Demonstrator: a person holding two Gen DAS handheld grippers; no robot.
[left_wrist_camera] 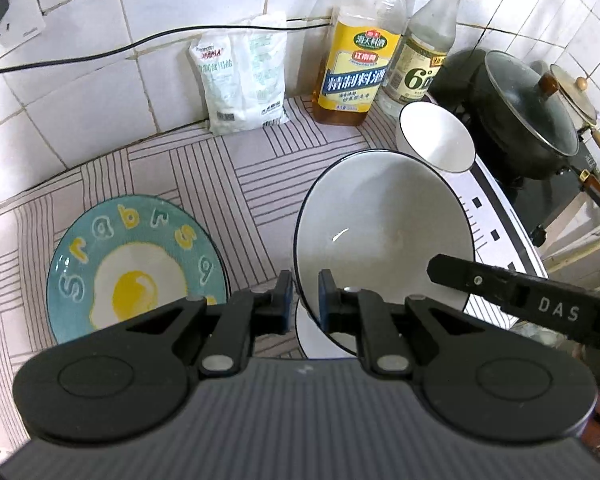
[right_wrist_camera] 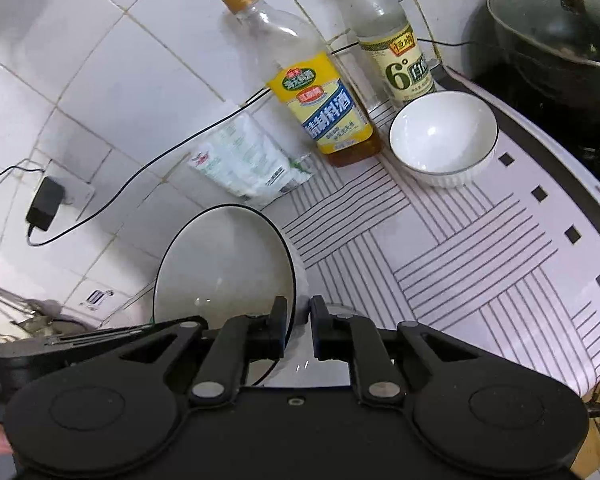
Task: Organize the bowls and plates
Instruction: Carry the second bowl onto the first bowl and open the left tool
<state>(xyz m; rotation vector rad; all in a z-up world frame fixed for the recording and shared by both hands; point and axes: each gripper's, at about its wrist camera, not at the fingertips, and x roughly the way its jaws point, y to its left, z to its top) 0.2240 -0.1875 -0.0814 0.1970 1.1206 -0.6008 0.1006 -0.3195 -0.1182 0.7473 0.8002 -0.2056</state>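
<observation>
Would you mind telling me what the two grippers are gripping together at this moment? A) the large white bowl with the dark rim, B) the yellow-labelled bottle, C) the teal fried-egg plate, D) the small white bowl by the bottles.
A: both the left gripper and the right gripper have their fingers closed on opposite rims of the large white bowl, while the teal plate lies untouched on the cloth.

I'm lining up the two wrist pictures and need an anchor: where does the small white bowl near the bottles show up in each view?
Left wrist: the small white bowl sits upper right of centre, tilted by the lens, behind the large bowl.
Right wrist: it stands upper right of centre, on the striped cloth.
Shared landmark: the yellow-labelled bottle, just left of the small bowl in both.
</observation>
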